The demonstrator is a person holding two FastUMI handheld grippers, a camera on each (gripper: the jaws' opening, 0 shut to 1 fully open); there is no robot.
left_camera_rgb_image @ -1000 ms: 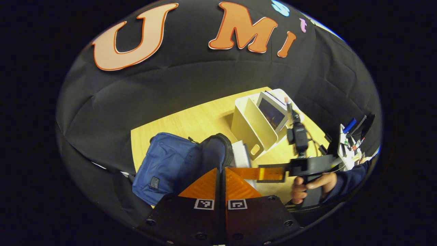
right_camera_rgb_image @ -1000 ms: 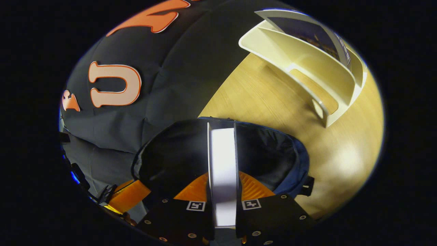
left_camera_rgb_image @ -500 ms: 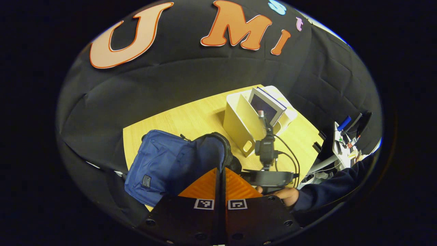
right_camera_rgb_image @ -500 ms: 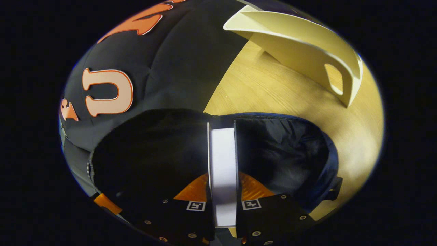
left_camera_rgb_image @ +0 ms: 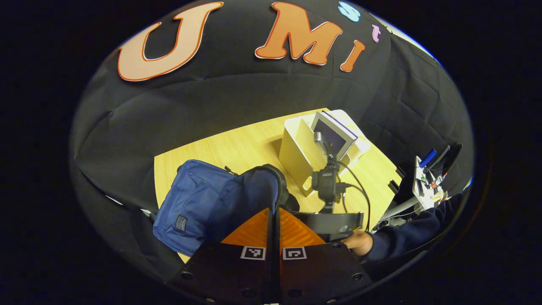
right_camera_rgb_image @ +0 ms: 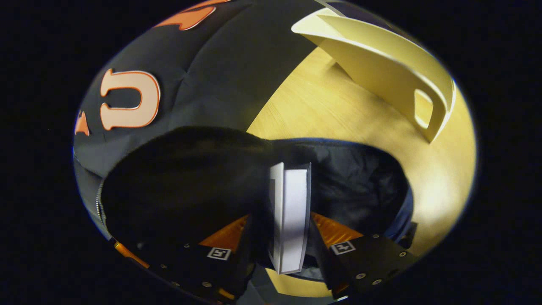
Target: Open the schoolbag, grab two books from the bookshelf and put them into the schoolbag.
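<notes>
The blue schoolbag [left_camera_rgb_image: 199,207] lies open on the wooden table [left_camera_rgb_image: 237,148]. My left gripper [left_camera_rgb_image: 274,210] is shut on the bag's zipper rim and holds the mouth open. In the right gripper view a white book [right_camera_rgb_image: 292,220] stands, slightly tilted, in the bag's dark inside [right_camera_rgb_image: 351,186]. My right gripper [right_camera_rgb_image: 280,215] is open, with its fingers spread on either side of the book and apart from it. The cream bookshelf [left_camera_rgb_image: 296,156] [right_camera_rgb_image: 381,72] stands behind the bag with another book [left_camera_rgb_image: 332,137] leaning in it. A hand [left_camera_rgb_image: 359,242] holds the right gripper over the bag.
Bare tabletop [right_camera_rgb_image: 330,110] lies between the bag and the bookshelf. A stand with pens and small tools [left_camera_rgb_image: 427,178] sits off the table's right end. The black cloth wall runs close behind the table's far edge.
My right gripper's fingers have spread apart and let go of the white book, which now tilts a little inside the bag. The left gripper still holds the rim.
</notes>
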